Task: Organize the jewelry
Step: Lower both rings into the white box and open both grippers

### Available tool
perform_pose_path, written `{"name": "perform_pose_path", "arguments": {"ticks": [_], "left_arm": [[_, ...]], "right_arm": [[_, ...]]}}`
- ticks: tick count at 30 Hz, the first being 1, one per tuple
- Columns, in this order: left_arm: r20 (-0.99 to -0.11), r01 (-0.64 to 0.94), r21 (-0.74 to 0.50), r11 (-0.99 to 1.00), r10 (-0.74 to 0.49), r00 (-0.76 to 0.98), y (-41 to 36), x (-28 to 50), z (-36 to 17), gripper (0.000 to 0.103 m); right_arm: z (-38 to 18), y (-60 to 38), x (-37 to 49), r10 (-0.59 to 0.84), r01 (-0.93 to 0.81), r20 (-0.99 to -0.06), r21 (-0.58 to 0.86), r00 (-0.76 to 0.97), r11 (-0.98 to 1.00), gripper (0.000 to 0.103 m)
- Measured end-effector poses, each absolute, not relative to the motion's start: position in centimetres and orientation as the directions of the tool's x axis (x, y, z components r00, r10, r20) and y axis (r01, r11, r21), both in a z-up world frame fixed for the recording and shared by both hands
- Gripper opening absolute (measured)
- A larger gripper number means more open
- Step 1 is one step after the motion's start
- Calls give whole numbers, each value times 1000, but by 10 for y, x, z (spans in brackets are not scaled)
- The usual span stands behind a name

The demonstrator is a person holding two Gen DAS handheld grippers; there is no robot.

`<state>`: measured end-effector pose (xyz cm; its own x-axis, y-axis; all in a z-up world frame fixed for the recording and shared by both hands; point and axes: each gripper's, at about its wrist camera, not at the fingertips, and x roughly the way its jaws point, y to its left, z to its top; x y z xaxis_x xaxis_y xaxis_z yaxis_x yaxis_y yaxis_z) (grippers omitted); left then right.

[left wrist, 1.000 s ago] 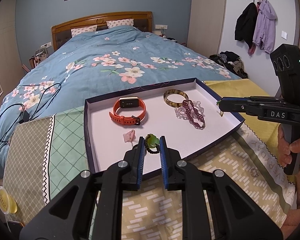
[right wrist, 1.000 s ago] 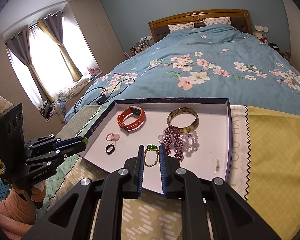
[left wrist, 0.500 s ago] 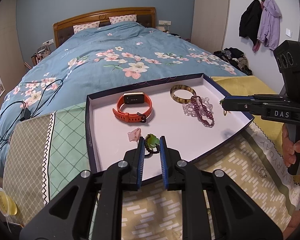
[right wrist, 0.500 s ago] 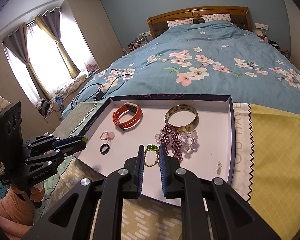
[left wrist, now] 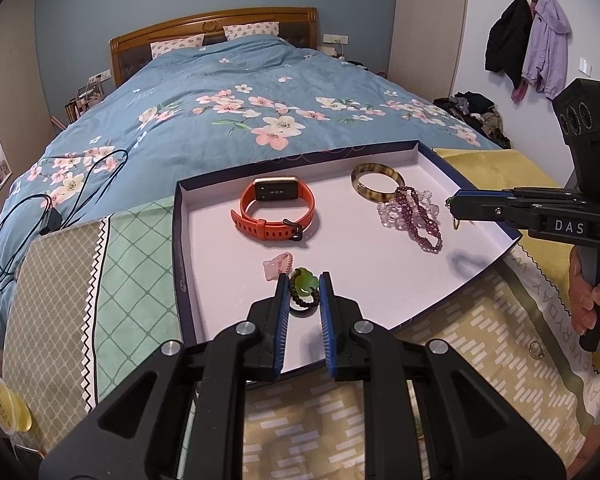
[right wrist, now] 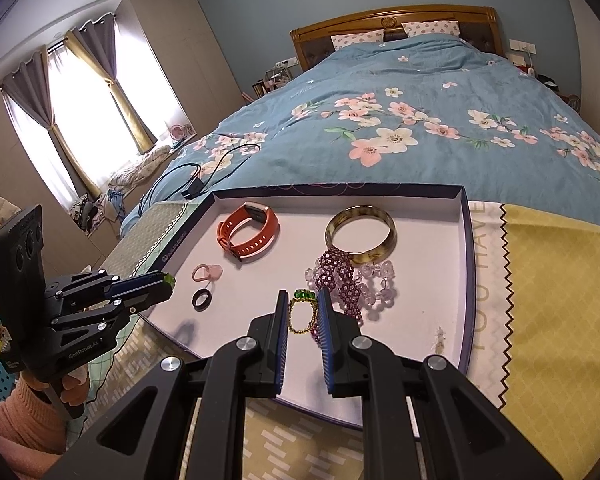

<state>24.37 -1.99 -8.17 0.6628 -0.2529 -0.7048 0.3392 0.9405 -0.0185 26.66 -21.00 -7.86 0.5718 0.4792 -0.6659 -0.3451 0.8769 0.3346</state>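
Left gripper [left wrist: 304, 286] reaches level over the near edge, its fingers pinched on something small and green; right gripper [right wrist: 303, 307] comes in from the far side, likewise clamped on a ring

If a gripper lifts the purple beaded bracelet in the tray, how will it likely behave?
The purple beaded bracelet lies in slack folds, so it probably droops. It overlaps the clear bead bracelet and touches the amber bangle, so it may drag them. Its rounded beads might slip between the pads.

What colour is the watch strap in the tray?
Orange watch strap, clearest in the left wrist view.
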Motion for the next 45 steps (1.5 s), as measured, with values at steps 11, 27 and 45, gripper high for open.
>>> {"name": "perform_pose_path", "arguments": {"ticks": [11,27,45], "left_arm": [[-714,324,-19,946,-240,657,-20,252,-88,15],[-734,314,-10,950,-220,642,-21,262,-99,15],[-716,291,-31,956,-225,661,-12,259,-97,38]], "right_arm": [[-84,-209,272,469,-334,-677,332,567,882,13],[-93,-206,279,449,-316,-699,322,557,893,13],[-96,-212,284,422,-270,-702,325,573,906,22]]}}
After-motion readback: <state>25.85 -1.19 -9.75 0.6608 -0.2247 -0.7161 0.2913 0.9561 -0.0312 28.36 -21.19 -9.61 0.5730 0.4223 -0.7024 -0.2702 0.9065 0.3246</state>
